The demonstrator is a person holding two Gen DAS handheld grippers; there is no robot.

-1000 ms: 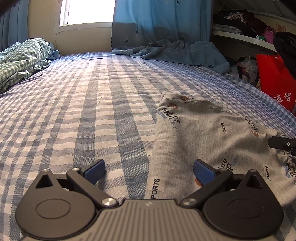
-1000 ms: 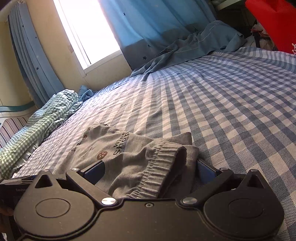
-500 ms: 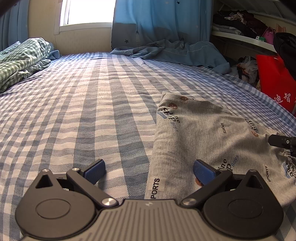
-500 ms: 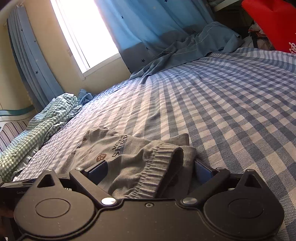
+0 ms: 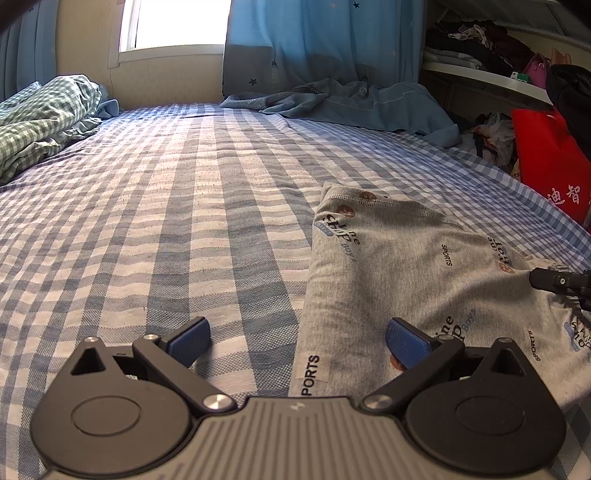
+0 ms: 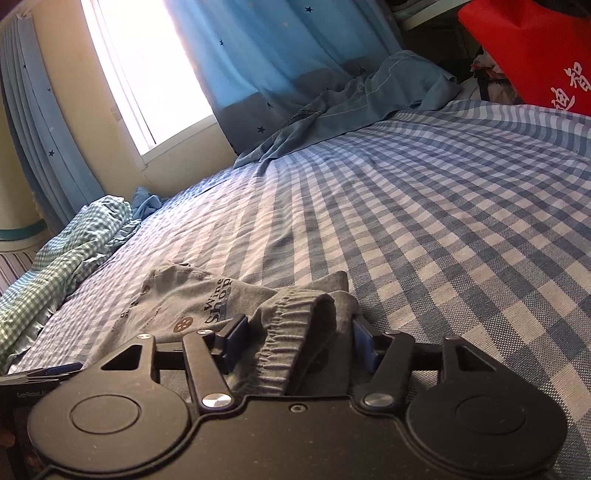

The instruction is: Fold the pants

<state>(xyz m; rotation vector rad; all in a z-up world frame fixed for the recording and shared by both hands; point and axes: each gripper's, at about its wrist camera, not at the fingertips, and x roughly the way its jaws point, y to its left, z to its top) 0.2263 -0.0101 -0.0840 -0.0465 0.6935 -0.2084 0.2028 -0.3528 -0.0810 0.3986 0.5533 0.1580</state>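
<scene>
Right wrist view: the right gripper (image 6: pixel 299 343) is closing its jaws around the bunched elastic waistband (image 6: pixel 295 332) of the grey pants (image 6: pixel 192 306); the fabric is sitting between the blue pads, the right pad touching it, the left pad with a slight gap, so no firm pinch is showing yet. The pants are lying on the near part of the bed, printed with lettering and small round motifs.

Left wrist view: the left gripper (image 5: pixel 297 338) is hanging with jaws wide apart, holding nothing. Its left pad is resting over bare sheet, its right pad over the pants (image 5: pixel 406 266), whose long folded edge is running between the two pads. A black tip of the right gripper (image 5: pixel 554 280) is poking in from the right, at the waistband end.

Surroundings: a blue-and-white checked sheet (image 5: pixel 184 221) is covering the whole bed. A crumpled green checked cloth (image 5: pixel 44 118) is lying at the far left, a rumpled blue garment (image 5: pixel 351 103) at the far edge under a blue star curtain (image 5: pixel 314 37). A bright window (image 5: pixel 177 22) is lighting the room. A red bag (image 5: pixel 546 155) is standing beside the bed on the right, below a cluttered shelf (image 5: pixel 480 70).
</scene>
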